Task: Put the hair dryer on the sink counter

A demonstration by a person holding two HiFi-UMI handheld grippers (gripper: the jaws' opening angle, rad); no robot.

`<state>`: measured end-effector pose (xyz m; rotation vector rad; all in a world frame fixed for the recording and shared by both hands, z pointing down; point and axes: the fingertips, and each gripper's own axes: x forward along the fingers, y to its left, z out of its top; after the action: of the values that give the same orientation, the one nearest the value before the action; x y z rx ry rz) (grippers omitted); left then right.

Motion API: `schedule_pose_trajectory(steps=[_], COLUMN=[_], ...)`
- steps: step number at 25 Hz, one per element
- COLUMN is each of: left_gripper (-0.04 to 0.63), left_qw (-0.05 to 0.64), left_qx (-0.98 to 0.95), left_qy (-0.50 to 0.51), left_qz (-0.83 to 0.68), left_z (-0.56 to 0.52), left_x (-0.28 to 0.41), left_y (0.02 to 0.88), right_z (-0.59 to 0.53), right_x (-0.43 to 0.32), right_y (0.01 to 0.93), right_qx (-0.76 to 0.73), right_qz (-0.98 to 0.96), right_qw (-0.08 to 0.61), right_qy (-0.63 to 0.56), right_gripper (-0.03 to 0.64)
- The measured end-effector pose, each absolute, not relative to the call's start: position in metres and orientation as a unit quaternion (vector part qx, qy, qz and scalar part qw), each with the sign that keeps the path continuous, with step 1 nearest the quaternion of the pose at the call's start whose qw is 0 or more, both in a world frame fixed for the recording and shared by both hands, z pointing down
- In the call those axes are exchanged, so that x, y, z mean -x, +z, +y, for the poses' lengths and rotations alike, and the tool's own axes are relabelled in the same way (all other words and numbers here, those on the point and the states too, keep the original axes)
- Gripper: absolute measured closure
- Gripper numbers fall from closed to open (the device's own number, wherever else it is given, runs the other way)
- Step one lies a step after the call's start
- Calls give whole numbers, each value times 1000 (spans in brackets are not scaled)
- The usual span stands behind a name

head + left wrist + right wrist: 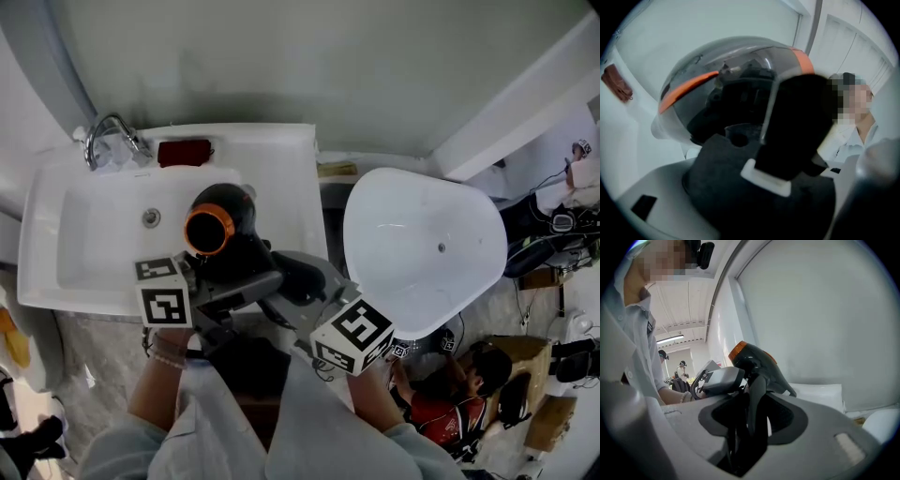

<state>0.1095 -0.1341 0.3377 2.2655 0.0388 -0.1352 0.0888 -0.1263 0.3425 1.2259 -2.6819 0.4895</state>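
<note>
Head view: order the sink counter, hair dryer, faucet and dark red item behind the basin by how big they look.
1. sink counter, by far the largest.
2. hair dryer, though it is likely nearer the camera, which enlarges it.
3. faucet and dark red item: about alike, so not ranked.

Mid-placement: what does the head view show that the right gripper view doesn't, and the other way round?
Only the head view: the faucet, the drain and a red item at the back of the sink counter, with the hair dryer over the basin's right edge. Only the right gripper view: the right gripper closed on the dryer's handle, and people standing far behind. Both: the dryer's black body and orange ring.
</note>
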Motion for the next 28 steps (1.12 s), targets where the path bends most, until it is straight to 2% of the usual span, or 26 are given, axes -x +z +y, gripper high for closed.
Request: schedule_pose_trajectory(steps=[14, 16, 19, 26, 28], left_gripper=[293, 309, 370, 379, 380], left_qw=[397, 387, 373, 336, 331], left_qx=[-917, -922, -928, -942, -944], left_qy=[-37, -32, -29, -14, -13], left_qz=[9, 1, -10, -20, -15], left_z=[-124, -124, -125, -123, -121], left_x=[-102, -103, -103, -106, -108], left_y=[343, 344, 344, 346, 344], right_z=[-111, -109, -108, -108, -107], right_x=[-95, -95, -93, -96, -94], right_y=[345, 348, 352, 361, 367], right_qx=[-379, -379, -379, -386, -381], right_qz=[-904, -902, -901, -892, -891], right_qw=[101, 118, 135, 174, 188], right_qy=[172, 168, 160, 156, 158], right_gripper=[448, 448, 446, 442, 397])
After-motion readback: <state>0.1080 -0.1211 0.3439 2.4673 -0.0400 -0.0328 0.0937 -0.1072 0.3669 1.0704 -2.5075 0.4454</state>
